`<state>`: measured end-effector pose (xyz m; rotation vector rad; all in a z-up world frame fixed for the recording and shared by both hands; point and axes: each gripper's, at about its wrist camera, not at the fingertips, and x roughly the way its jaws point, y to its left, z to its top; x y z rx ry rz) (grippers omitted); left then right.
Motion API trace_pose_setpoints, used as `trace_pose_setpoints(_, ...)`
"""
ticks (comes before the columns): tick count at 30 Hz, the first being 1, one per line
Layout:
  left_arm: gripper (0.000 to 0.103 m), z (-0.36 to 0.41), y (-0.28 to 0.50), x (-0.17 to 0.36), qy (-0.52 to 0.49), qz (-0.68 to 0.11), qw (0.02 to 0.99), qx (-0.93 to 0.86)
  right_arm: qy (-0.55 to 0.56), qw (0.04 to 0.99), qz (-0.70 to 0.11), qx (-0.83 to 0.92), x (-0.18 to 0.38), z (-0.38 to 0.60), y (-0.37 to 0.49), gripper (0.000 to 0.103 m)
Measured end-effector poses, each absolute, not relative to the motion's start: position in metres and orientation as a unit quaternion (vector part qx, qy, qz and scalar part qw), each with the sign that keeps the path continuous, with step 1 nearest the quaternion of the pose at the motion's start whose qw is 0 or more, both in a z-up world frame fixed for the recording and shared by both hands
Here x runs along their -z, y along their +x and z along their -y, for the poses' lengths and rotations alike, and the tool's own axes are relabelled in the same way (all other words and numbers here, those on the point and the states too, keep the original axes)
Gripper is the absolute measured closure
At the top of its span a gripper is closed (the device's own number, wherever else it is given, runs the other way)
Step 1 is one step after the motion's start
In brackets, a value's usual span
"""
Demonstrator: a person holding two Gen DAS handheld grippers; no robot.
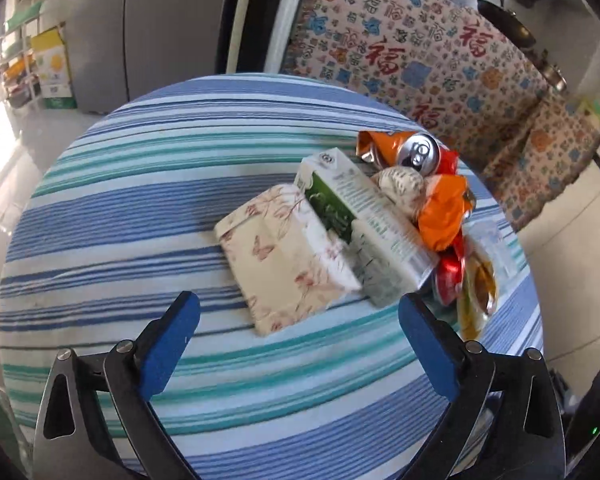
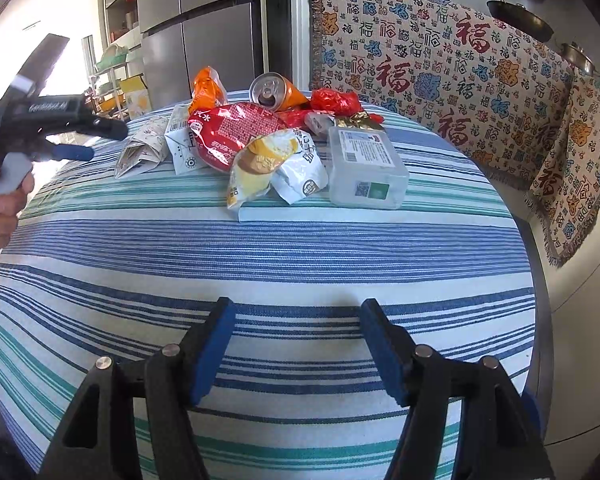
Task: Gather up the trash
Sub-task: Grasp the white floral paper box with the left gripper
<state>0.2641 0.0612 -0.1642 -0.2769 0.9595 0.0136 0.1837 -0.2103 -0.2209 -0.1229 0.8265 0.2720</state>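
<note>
Two grippers, left gripper [image 1: 299, 312] wide, right gripper [image 2: 298, 314] half-open, jaws empty; risk: stacked carton [image 1: 364, 216] toppling off floral pack [image 1: 284, 256].

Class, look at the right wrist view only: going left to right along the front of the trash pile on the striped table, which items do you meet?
Floral paper pack → white carton → yellow-and-white snack wrapper → clear plastic box.

bright left-side daylight (fisheye-warped edges)
</note>
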Motion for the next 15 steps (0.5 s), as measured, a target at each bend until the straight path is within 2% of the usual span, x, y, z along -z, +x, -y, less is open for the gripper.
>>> trace_pose_setpoints(5,0.004,-0.056,0.308,0.188,-0.103,-0.518,0.848,-0.046,-0.06,0.905,-0.4,-0.132,0.221,0.21,0.183,0.036)
trace_pose_setpoints(8,0.006,-0.055,0.31,0.196,-0.085,-0.52,0.849,-0.05,-0.06,0.905,-0.4,-0.132,0.221,0.211,0.183,0.036)
trace_pose_setpoints(9,0.017,-0.053,0.307,0.195,-0.072,-0.514,0.854,-0.043,-0.06,0.905,-0.4,-0.132,0.221,0.211,0.183,0.036)
trace_pose_setpoints(10,0.02,-0.05,0.303,0.194,-0.059,-0.509,0.858,-0.036,-0.059,0.905,-0.4,-0.132,0.221,0.21,0.183,0.036)
trace_pose_setpoints(13,0.027,-0.048,0.29,0.192,-0.047,-0.506,0.861,-0.003,-0.059,0.904,-0.401,-0.134,0.22,0.211,0.183,0.036)
trace_pose_setpoints(15,0.027,-0.044,0.273,0.19,-0.032,-0.508,0.861,0.016,-0.059,0.904,-0.401,-0.134,0.22,0.21,0.183,0.036)
